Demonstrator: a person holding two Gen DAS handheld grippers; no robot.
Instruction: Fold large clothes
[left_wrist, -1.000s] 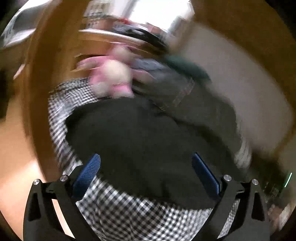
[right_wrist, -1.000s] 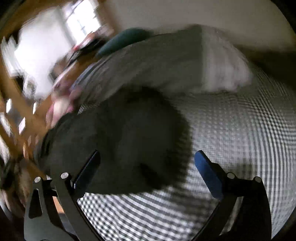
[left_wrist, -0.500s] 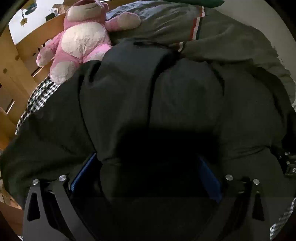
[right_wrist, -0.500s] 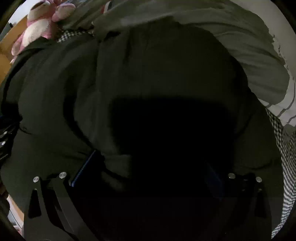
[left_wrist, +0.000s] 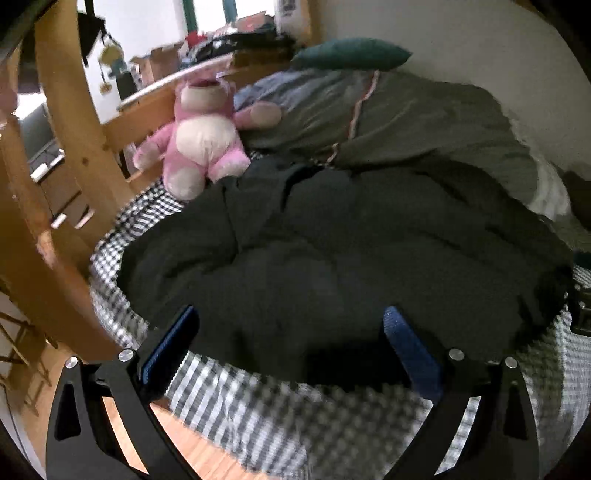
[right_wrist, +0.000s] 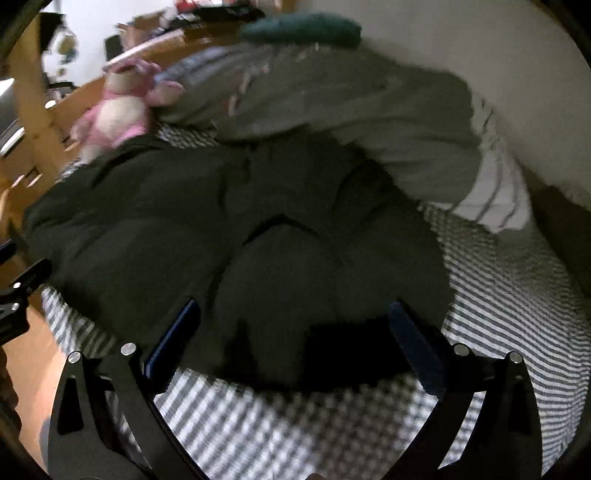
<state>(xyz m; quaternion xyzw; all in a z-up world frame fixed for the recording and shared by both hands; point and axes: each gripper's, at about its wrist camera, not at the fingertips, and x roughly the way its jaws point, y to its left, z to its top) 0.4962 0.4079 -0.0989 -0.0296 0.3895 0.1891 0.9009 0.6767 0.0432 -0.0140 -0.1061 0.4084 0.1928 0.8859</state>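
A large dark padded garment (left_wrist: 332, 251) lies bunched on the checked bedsheet (left_wrist: 258, 417); it fills the middle of the right wrist view too (right_wrist: 240, 236). My left gripper (left_wrist: 291, 339) hovers open over the garment's near edge, its blue pads (left_wrist: 410, 350) wide apart with nothing between them. My right gripper (right_wrist: 291, 339) is open as well, just short of the same near edge. The left gripper's black frame (right_wrist: 14, 295) shows at the left border of the right wrist view.
A pink plush bear (left_wrist: 203, 140) sits at the far left of the bed against the wooden frame (left_wrist: 74, 147). A grey-green duvet (left_wrist: 424, 122) and a teal pillow (left_wrist: 351, 53) lie behind the garment. A striped white pillow (right_wrist: 495, 192) lies far right. Wooden floor (left_wrist: 184, 443) lies below the mattress edge.
Half a second ago both grippers were pressed low into the dark garment. Both have since pulled back and up, so the checked sheet shows in front again.
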